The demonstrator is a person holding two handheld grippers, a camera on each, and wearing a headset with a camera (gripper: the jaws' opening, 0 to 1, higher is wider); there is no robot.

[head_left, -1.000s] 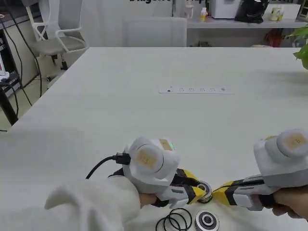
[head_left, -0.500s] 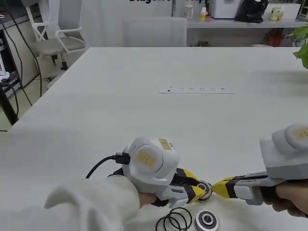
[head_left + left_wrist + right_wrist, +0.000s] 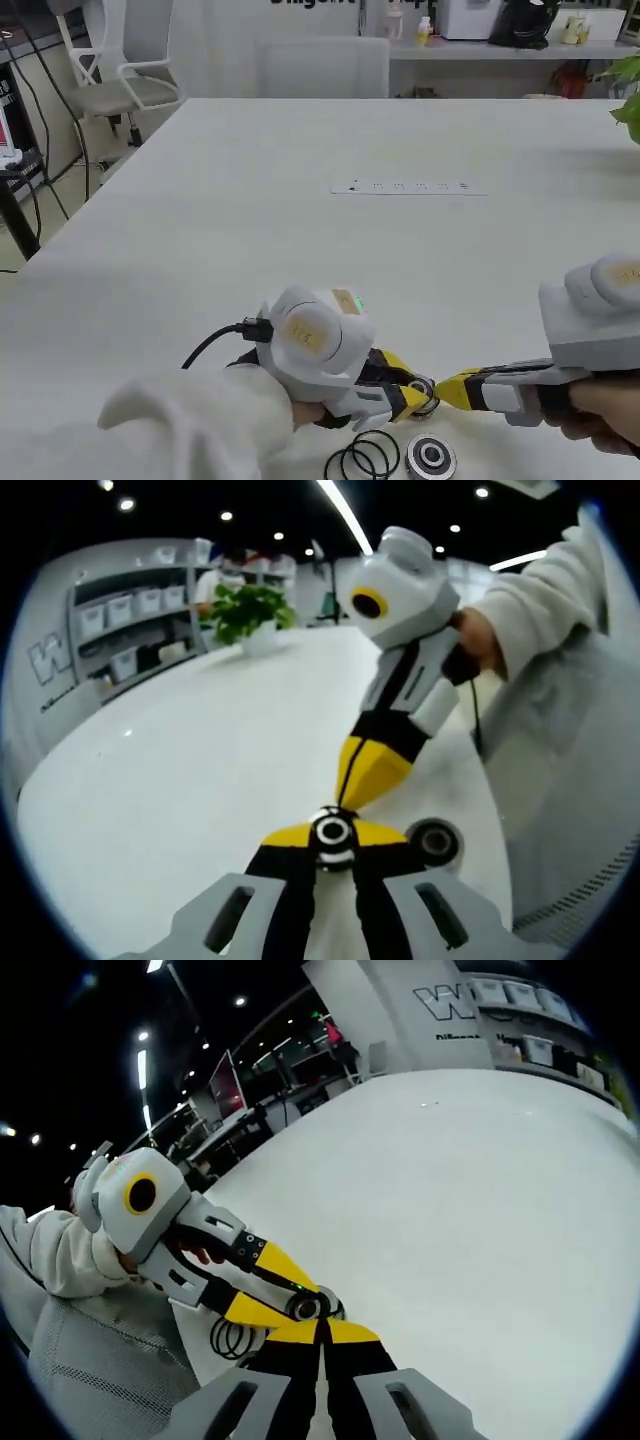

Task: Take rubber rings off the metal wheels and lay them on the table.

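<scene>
My left gripper [image 3: 410, 398] [image 3: 333, 842] is shut on a small metal wheel [image 3: 421, 389] [image 3: 333, 831] [image 3: 305, 1307], held just above the table. My right gripper [image 3: 446, 388] [image 3: 321, 1328] comes in from the right with its yellow jaws shut, and their tips touch that wheel's rim. Whether they pinch a rubber ring is hidden. A second metal wheel [image 3: 430, 458] [image 3: 435, 841] lies flat on the table near the front edge. Beside it lie loose black rubber rings [image 3: 364, 459] [image 3: 231, 1338], overlapping.
The white table [image 3: 300, 230] stretches far ahead, with a flat white strip [image 3: 408, 187] lying mid-table. A black cable [image 3: 215, 342] trails left from the left gripper. Chairs [image 3: 320, 66] and a shelf stand beyond the far edge, a plant [image 3: 628, 95] at the right.
The right gripper's body has drawn back slightly to the right and risen a little, while its tips stay at the wheel. The left gripper still holds the wheel in place.
</scene>
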